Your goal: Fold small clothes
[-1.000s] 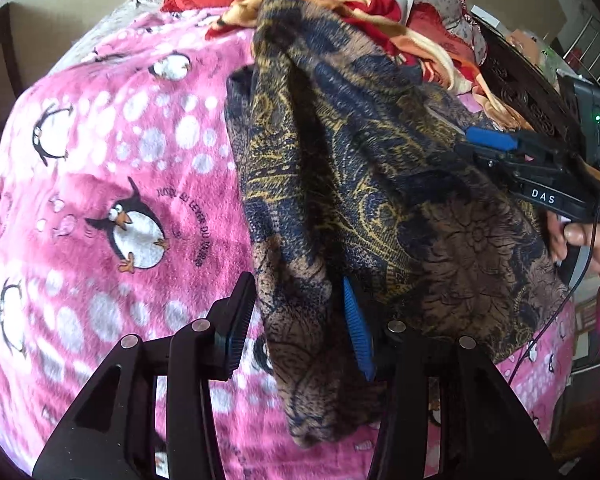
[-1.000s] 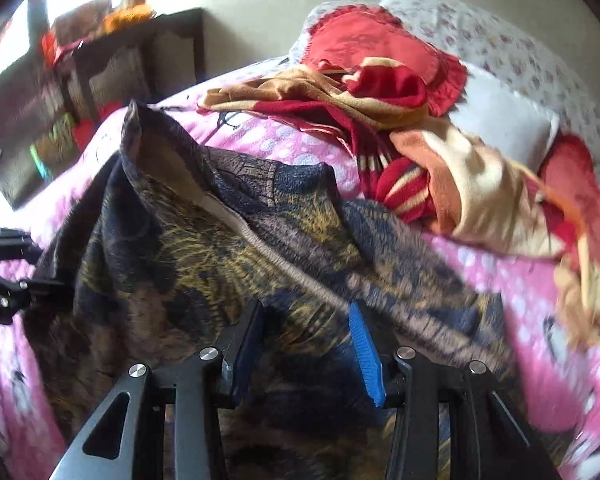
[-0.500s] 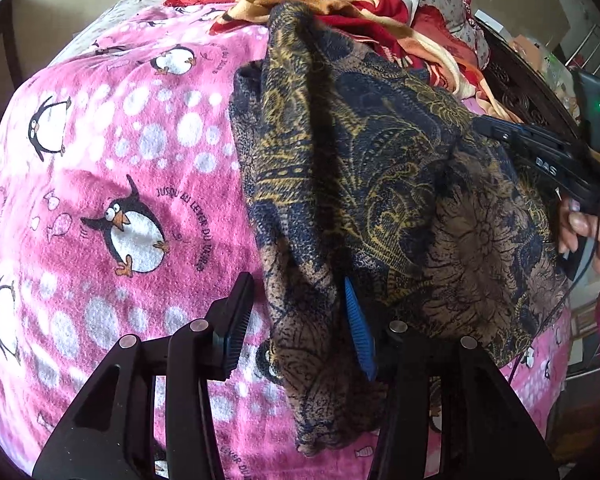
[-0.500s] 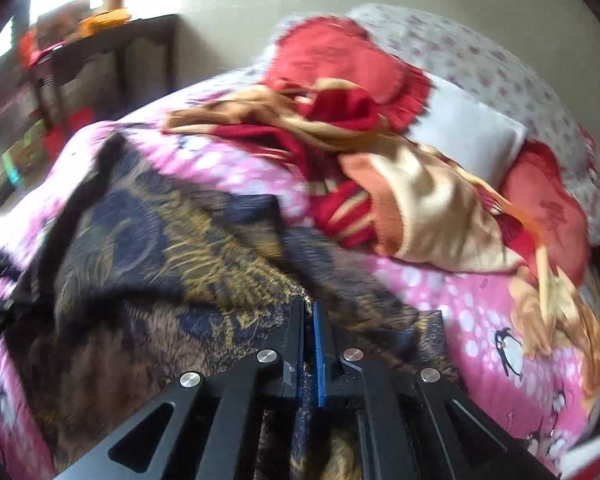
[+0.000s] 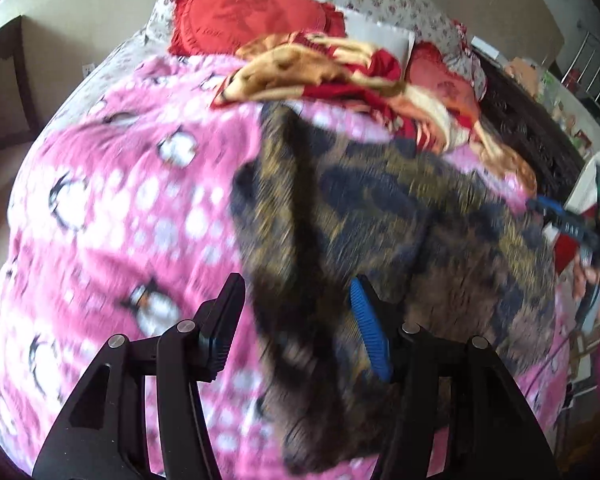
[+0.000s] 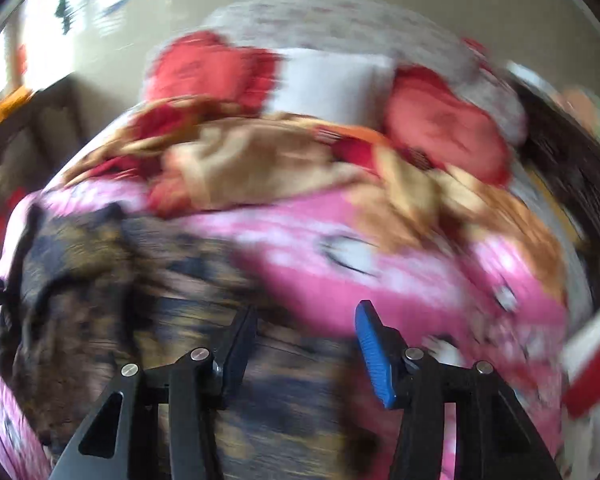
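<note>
Both grippers, left [image 5: 296, 324] and right [image 6: 306, 340], are held level above the garment [image 5: 380, 240] on the bed [image 5: 120, 220], fingers released.

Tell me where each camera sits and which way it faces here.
Left wrist: on the left gripper, looking up the bed over the dark patterned garment; its own open jaws show, plus the right gripper at far right.
Right wrist: on the right gripper, facing the red pillows; own open jaws, heavy blur.
Shared: garment, pink penguin blanket, pillows.
</note>
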`<state>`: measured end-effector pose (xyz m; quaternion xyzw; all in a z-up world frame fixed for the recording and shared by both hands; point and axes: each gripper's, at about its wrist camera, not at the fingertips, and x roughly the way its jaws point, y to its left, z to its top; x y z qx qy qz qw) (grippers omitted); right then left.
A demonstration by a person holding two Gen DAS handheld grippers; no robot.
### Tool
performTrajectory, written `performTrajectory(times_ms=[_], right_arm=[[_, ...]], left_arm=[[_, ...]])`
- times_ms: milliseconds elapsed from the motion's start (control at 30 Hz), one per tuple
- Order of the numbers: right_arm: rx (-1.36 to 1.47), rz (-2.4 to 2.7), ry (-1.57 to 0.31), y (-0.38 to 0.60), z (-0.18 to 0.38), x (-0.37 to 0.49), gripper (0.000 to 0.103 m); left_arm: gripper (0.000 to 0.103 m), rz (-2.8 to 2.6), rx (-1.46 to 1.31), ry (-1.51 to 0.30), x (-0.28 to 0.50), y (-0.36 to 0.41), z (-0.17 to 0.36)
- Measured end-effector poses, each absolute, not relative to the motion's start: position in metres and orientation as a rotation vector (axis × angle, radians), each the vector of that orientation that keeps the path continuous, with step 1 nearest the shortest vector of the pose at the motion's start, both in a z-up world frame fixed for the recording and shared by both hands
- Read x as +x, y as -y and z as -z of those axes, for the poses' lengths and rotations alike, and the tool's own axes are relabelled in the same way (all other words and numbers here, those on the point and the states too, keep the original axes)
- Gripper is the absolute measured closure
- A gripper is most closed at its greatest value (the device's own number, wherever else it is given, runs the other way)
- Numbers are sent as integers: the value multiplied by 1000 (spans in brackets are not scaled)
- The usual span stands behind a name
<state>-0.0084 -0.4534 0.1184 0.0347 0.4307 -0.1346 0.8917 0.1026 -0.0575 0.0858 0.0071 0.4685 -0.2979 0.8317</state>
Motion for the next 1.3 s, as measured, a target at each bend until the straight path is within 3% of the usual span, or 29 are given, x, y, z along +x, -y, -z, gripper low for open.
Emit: performTrajectory(times_ms=[200,267,333,433,533,667,700,733,767,800,833,1000,1300], right_arm=[[219,229,-935,476,-97,-8,41],[222,192,-983,470,-87,-2,52],[236,147,-987,466,-83,-1,99],[100,230,-909,458,-94,-5,99],[155,335,-881,482,-91,-5,99],[233,373,-926,497,-63,-3,99],[235,376,-919,494,-65,-6,98],[233,383,-914,493,-70,-9,89],[226,394,-913,491,-75,-12,78],[206,422,-897,486,-86,-18,53],[193,435,-860,481,-96,-24,46],[186,245,-797,424,-128,-35,46],[139,76,-972,334,-62,4,51]], left_arm=[[48,592,27,-981,127,91,-82],[48,568,40,-994,134,93,-76],[48,547,54,-1004,138,94,-70],[46,537,54,-1019,142,92,-61],[32,511,10,-1030,145,85,-49],[30,516,-35,-1042,148,80,-45],[30,517,-40,-1051,147,78,-47],[30,519,-42,-1059,146,75,-49],[30,521,-43,-1066,144,73,-51],[30,524,-44,-1068,141,68,-55],[30,530,-44,-1060,136,62,-59],[30,567,-29,-1012,96,36,-76],[30,503,69,-1083,43,15,-32]])
